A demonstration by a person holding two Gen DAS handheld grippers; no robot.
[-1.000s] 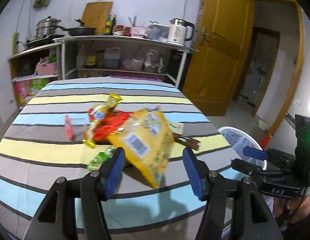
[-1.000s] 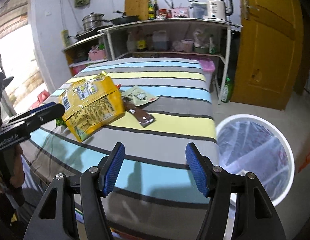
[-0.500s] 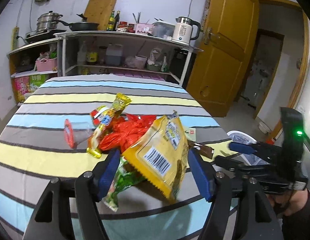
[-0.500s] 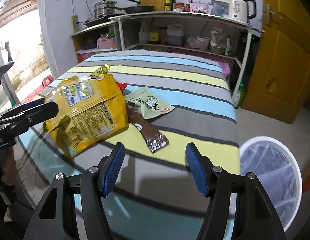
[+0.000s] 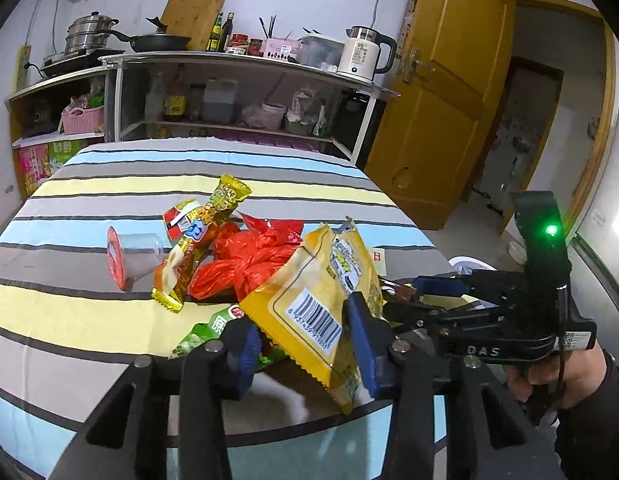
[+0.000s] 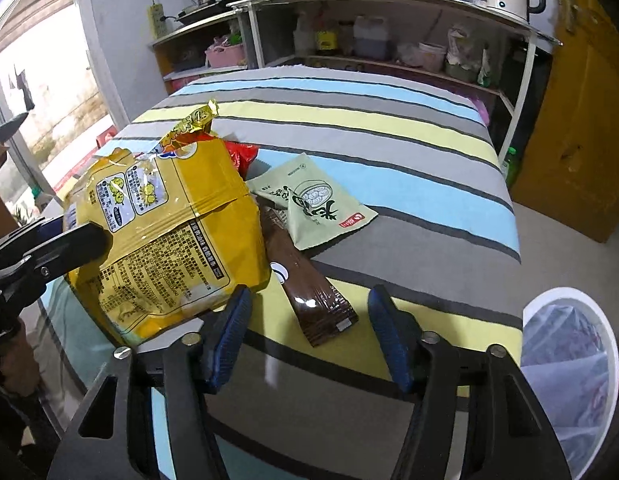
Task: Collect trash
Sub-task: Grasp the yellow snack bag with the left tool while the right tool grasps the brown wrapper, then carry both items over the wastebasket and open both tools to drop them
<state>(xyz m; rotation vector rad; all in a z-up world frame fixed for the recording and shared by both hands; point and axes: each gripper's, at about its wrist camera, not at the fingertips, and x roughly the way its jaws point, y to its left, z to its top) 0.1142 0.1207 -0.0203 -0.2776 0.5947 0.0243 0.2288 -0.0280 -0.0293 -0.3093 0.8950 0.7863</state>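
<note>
A large yellow snack bag (image 5: 321, 300) stands tilted on the striped table, with my left gripper (image 5: 305, 336) closing around its lower corner; it also shows in the right wrist view (image 6: 169, 232). Behind it lie a red plastic bag (image 5: 249, 260), a gold candy wrapper (image 5: 201, 236), a green wrapper (image 5: 205, 332) and a clear cup (image 5: 129, 256) on its side. My right gripper (image 6: 309, 332) is open and empty just above a brown wrapper (image 6: 305, 284). A pale green packet (image 6: 317, 204) lies beyond it.
A white lined trash bin (image 6: 569, 364) stands on the floor off the table's right edge. A shelf unit (image 5: 237, 92) with pots, bottles and a kettle (image 5: 365, 54) stands behind the table. A yellow door (image 5: 437, 120) is at the right.
My left gripper has moved in and narrowed around the yellow bag's lower corner. My right gripper has moved forward over the table toward the brown wrapper.
</note>
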